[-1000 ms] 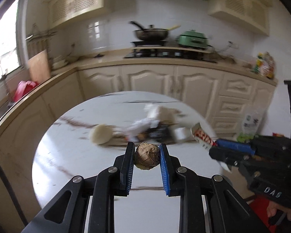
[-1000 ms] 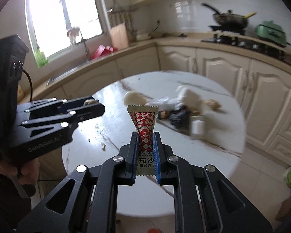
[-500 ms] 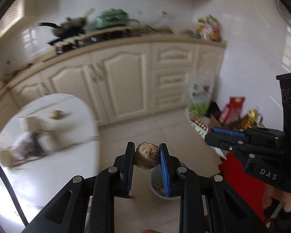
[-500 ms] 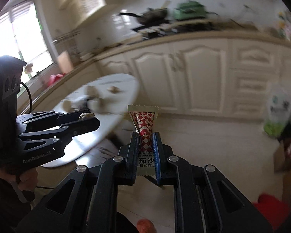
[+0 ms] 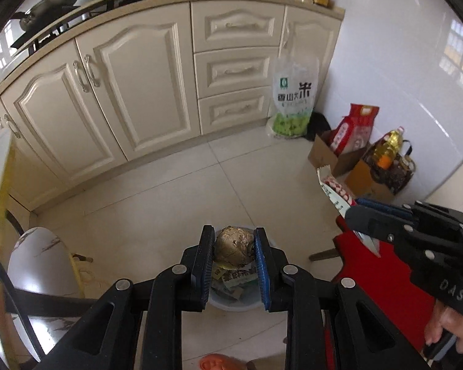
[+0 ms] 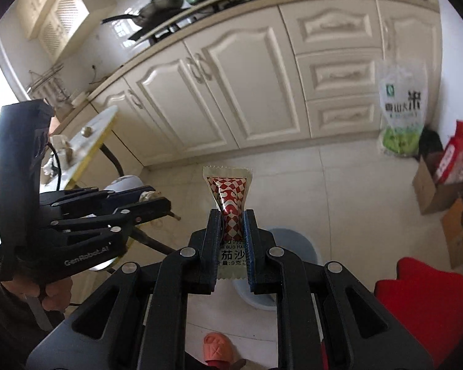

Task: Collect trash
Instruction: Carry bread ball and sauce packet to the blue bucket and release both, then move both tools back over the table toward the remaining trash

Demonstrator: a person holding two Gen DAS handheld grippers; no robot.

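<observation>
On the tiled kitchen floor the bin sits at 6 o'clock below your left tool, clenched on a crumpled ball, while your right tool grips a sauce packet; release both over it.

Right hand-held gripper clamps sauce packet above bin.

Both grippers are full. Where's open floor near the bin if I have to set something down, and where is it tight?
Bare tile lies between the bin and the cabinets, running toward the rice bag. It is tight on the right, by the cardboard boxes and red stool, and on the left by the white stool. The bin already holds wrappers.
</observation>
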